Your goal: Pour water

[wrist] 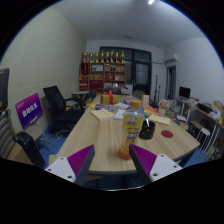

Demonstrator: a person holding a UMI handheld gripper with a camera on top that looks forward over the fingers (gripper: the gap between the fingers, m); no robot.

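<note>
A clear plastic bottle (133,122) with a yellow label stands upright on the long wooden table (100,130), beyond my fingers. A small orange cup (125,151) stands in front of the bottle, just ahead of my fingers and a little nearer the right one. My gripper (112,164) is open and empty. Its purple pads (82,160) are spread wide, and nothing is between them. The cup and bottle are apart from both fingers.
A dark object (147,128) stands right of the bottle, with a red flat item (167,133) further right. Boxes and packets (115,99) crowd the table's far end. Black office chairs (58,100) stand at the left. A shelf (103,70) lines the back wall.
</note>
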